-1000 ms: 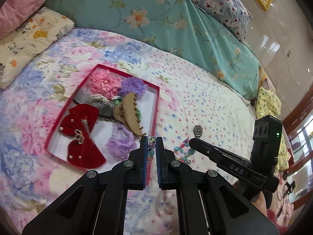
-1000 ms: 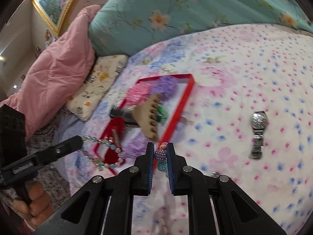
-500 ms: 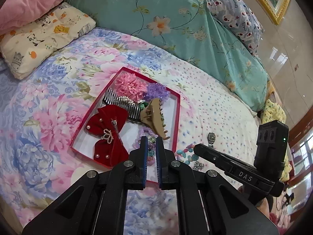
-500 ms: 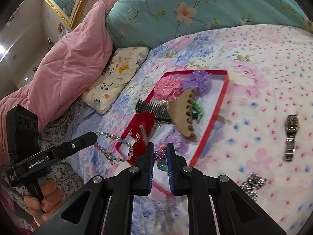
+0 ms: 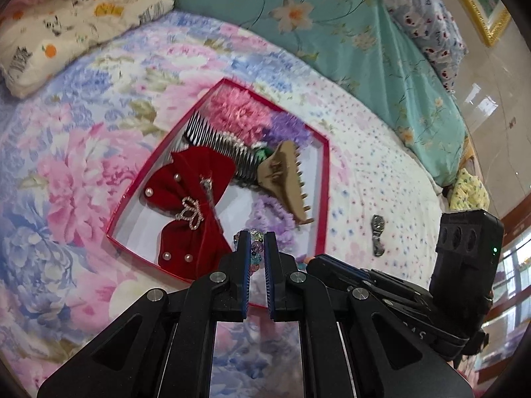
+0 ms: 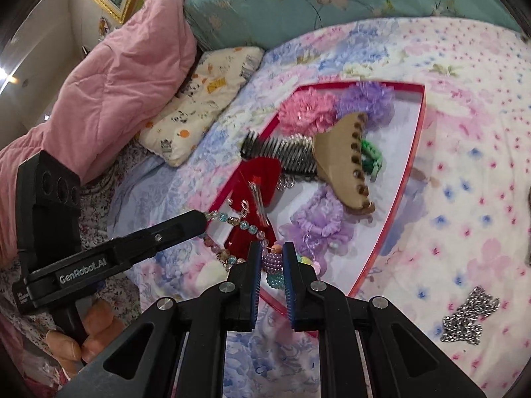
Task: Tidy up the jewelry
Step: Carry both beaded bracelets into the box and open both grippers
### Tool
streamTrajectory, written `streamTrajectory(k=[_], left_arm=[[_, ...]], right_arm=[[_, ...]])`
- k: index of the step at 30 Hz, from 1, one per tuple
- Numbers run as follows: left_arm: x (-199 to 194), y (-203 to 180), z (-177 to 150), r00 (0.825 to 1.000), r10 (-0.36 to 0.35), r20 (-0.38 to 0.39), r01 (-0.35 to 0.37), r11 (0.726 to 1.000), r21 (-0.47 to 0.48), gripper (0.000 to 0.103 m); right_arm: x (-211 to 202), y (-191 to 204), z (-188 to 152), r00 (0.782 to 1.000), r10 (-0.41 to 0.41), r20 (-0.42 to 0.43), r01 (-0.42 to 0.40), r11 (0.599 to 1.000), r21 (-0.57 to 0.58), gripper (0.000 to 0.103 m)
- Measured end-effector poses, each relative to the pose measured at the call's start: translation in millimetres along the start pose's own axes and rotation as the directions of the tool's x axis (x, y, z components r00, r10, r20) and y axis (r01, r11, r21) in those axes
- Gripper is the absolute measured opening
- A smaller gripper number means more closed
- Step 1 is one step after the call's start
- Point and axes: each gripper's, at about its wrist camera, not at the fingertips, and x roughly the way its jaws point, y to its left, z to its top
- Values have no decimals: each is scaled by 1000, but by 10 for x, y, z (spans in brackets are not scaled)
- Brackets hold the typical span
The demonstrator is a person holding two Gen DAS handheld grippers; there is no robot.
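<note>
While you're carrying both pieces over the near corner of the red tray (image 5: 327, 179), the left gripper (image 5: 255, 248) is clamping a glass-bead strand (image 6: 232, 220) and the right gripper (image 6: 272, 258) is gripping a chunky purple-and-teal bead bracelet (image 6: 273, 267); neither is lying in the tray yet. Already sitting in it, centre frame: one red bow (image 5: 192, 199), one black comb (image 5: 219, 147), one tan claw clip (image 5: 285, 179), three ruffled scrunchies. I'm judging the job roughly two-thirds done. Waiting outside on the bedspread: one watch (image 5: 377, 232) at right, one silver chain (image 6: 468, 318) at lower right.
</note>
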Motion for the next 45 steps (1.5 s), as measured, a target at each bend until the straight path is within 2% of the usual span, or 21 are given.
streamTrajectory(k=[12, 24, 32, 36, 40, 45], left_arm=[[299, 262, -94, 996, 64, -68, -66, 997, -26, 6], [384, 258, -147, 991, 95, -96, -97, 995, -19, 6], [348, 238, -150, 991, 100, -89, -102, 995, -19, 22], [307, 237, -150, 991, 103, -82, -105, 994, -25, 22], [281, 226, -164, 991, 105, -79, -107, 994, -23, 23], [255, 195, -176, 992, 104, -74, -106, 994, -24, 30]], right_arm=[[180, -222, -57, 996, -79, -48, 79, 997, 5, 12], [225, -236, -62, 995, -78, -60, 78, 997, 5, 14], [186, -241, -55, 996, -70, -51, 71, 997, 18, 18], [110, -238, -50, 997, -78, -24, 79, 997, 26, 35], [52, -259, -42, 997, -75, -9, 75, 996, 40, 36], [12, -256, -55, 997, -75, -3, 75, 996, 46, 36]])
